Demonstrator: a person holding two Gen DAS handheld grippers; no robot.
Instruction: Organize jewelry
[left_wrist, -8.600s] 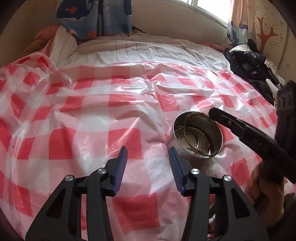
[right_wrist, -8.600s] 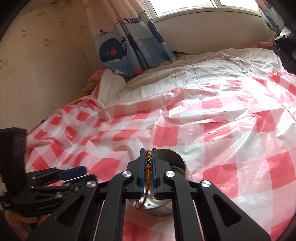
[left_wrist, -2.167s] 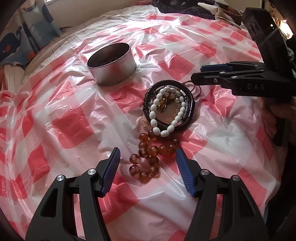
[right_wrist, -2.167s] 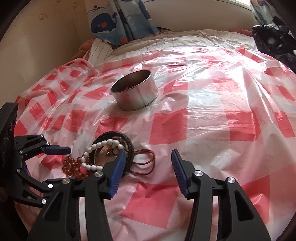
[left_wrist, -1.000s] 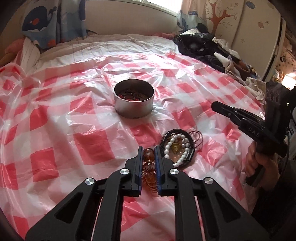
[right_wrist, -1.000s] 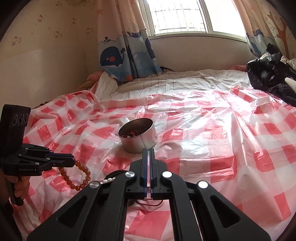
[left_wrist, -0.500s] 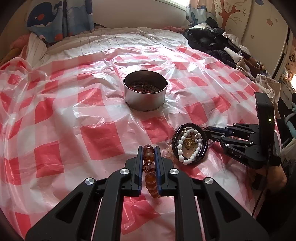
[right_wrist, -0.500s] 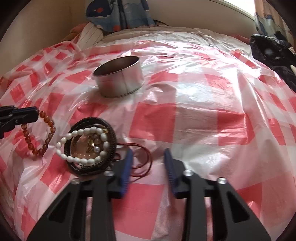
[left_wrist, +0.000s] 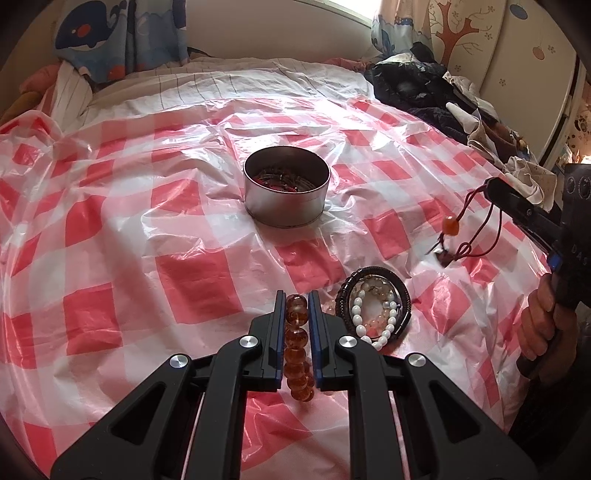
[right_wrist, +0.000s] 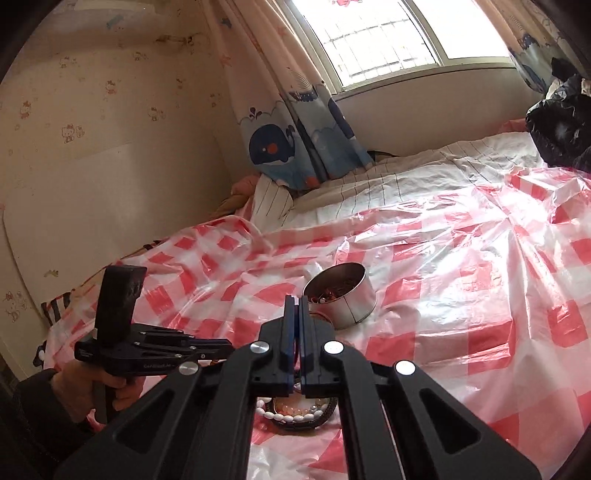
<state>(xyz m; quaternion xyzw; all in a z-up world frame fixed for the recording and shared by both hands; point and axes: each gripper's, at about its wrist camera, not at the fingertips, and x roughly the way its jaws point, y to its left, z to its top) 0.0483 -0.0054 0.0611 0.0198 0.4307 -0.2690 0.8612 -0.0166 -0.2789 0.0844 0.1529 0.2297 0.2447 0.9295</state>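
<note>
Amber bead bracelet (left_wrist: 296, 343), hard, smooth and limp, hangs pinched in the left gripper (left_wrist: 296, 325) at 6 o'clock of the tin (left_wrist: 286, 195); the right gripper (left_wrist: 496, 188), pressed together, pinches a light red cord bracelet (left_wrist: 476, 236).

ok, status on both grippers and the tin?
Left gripper shut on amber bead bracelet. Right gripper shut on red cord bracelet, lifted. Tin open, path unobstructed.

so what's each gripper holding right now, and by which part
Left gripper: amber bead bracelet, pinched across its beads. Right gripper: red cord, by its upper loop.
</note>
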